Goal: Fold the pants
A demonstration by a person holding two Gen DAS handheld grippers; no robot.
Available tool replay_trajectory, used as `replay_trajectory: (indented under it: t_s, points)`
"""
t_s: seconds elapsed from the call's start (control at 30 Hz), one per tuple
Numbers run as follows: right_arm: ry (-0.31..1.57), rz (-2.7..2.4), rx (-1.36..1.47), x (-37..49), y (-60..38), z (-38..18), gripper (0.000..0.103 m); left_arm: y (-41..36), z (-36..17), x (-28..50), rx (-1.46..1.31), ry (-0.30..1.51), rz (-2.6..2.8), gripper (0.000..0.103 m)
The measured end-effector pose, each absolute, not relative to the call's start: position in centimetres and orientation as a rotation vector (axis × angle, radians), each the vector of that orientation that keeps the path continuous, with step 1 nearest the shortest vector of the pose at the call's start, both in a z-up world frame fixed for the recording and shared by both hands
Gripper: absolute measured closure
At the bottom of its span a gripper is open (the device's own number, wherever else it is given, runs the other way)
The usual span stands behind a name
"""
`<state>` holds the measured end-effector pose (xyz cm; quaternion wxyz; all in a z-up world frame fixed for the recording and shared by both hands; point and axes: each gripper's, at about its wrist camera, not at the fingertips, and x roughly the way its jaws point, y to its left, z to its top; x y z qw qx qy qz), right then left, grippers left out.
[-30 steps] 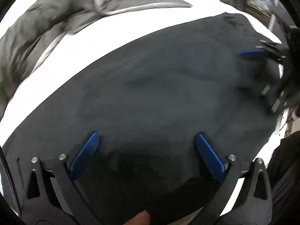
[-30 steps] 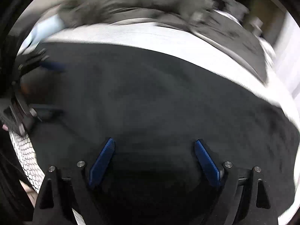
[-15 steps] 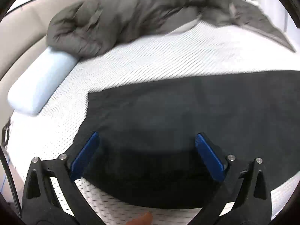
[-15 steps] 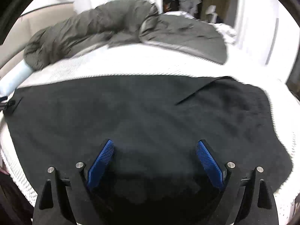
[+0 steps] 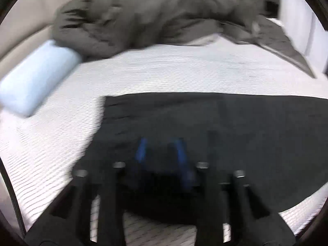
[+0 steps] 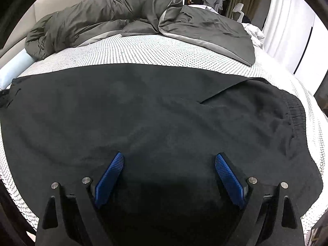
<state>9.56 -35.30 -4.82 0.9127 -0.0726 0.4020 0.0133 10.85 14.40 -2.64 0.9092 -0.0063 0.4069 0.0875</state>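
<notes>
Left wrist: left gripper (image 5: 161,155) over pants (image 5: 235,135) hem end nearest pillow (image 5: 34,82); jaws just been closing, grip unclear (blur). Pinch both layers.
Right wrist: right gripper (image 6: 169,176) spread wide, empty, above pants mid-length, far from pillow.

No readable txt, labels, brands or nos. in either view. Pants (image 6: 155,110), duvet (image 6: 127,20), mattress (image 6: 143,51) & pillow (image 5: 34,80) all bare of print; left view too blurred for small marks.
</notes>
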Motion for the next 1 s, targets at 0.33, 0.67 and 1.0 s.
replay_trajectory:
  t_s: [0.33, 0.67, 1.0]
  points:
    - [0.848, 0.029, -0.133, 10.5, -35.2, -5.0, 0.008, 18.9, -4.8, 17.9, -0.046, 0.969, 0.381, 0.071]
    - [0.798, 0.171, -0.168, 8.5, -32.4, -3.1, 0.008, -3.9, -1.0, 13.1, 0.107, 0.823, -0.073, 0.012]
    - [0.867, -0.022, -0.247, 9.2, -35.8, -4.8, 0.007, -22.7, -7.3, 12.6, 0.373, 0.873, -0.433, 0.000]
